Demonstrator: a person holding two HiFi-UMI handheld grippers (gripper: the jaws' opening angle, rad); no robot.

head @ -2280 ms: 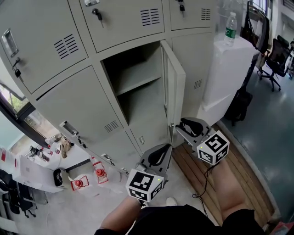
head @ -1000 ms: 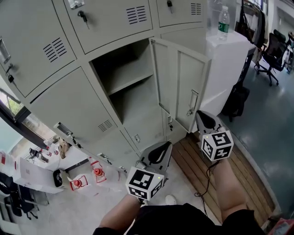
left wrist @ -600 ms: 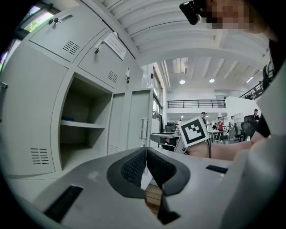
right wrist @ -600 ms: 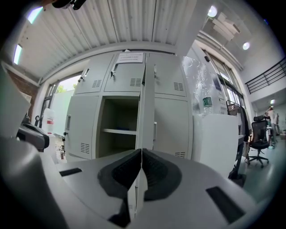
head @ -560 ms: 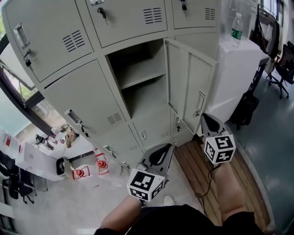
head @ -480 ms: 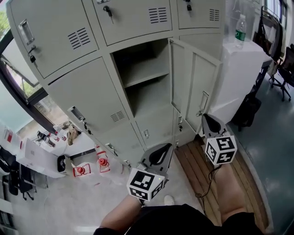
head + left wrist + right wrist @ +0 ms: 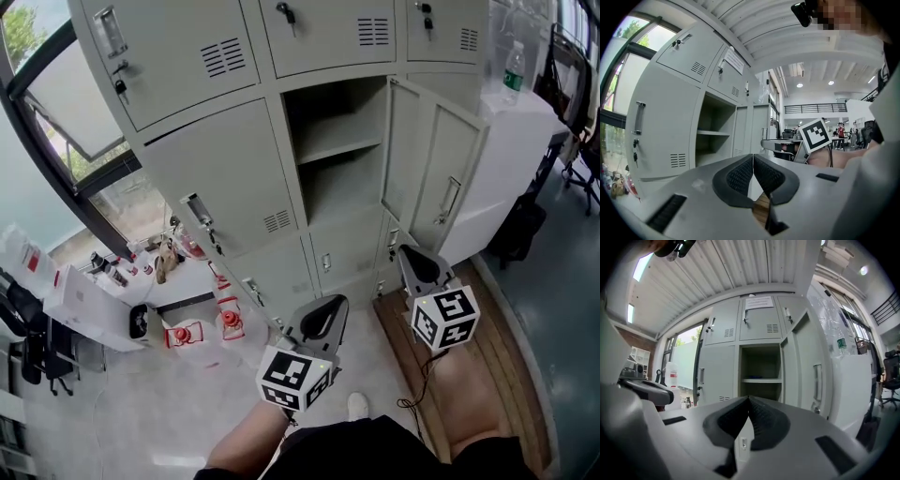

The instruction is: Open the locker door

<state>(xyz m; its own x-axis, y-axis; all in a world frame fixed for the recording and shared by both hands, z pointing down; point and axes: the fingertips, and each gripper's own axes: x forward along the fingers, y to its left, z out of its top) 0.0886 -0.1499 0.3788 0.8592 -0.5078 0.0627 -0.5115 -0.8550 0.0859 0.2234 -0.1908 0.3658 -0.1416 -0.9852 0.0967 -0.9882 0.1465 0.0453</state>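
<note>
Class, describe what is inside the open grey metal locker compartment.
Inside the open grey metal locker compartment, one grey shelf shows, and it looks bare. The compartment's left inner side is hidden from this angle.

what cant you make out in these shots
Print on the notice, upper locker door, right gripper view: too small to read.
Floor of the open locker, right gripper view: hidden behind the right gripper.
What the red items on the ground are, head view: too small.
</note>
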